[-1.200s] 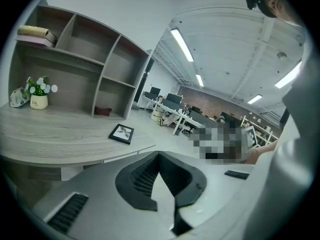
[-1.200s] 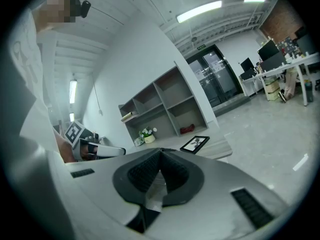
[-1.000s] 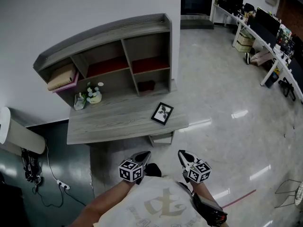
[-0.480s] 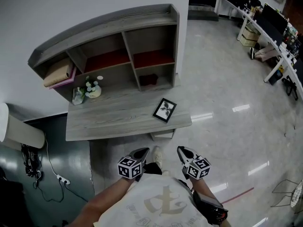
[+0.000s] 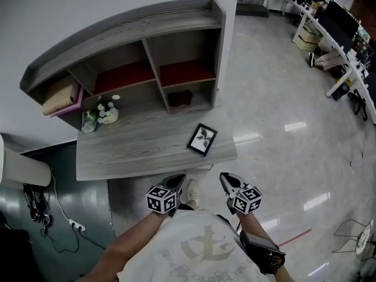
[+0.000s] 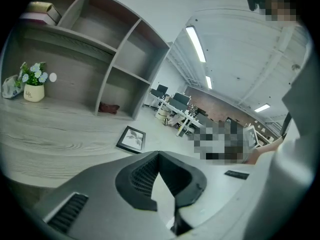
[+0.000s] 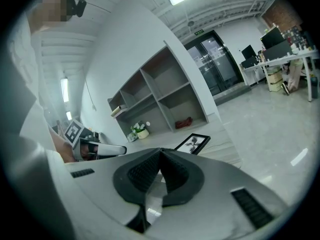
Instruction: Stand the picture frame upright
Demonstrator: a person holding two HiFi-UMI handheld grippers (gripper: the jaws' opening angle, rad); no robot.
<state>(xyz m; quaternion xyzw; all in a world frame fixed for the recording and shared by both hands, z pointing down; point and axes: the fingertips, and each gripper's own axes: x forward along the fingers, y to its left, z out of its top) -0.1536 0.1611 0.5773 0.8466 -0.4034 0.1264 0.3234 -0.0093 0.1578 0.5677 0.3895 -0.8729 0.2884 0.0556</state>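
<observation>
picture frame [image 5: 202, 140] | flat on desk [image 5: 135, 154] | long axis toward shelves

Black picture frame [image 5: 202, 140] flat on desk [image 5: 135, 151].

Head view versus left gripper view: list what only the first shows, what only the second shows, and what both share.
Only the head view: the left gripper and right gripper seen from above, and a power strip on the floor. Only the left gripper view: ceiling light strips and its own jaws close up, shut on nothing. Both: the picture frame lying flat on the desk, the flower pot and a dark red item low in the shelf unit.
</observation>
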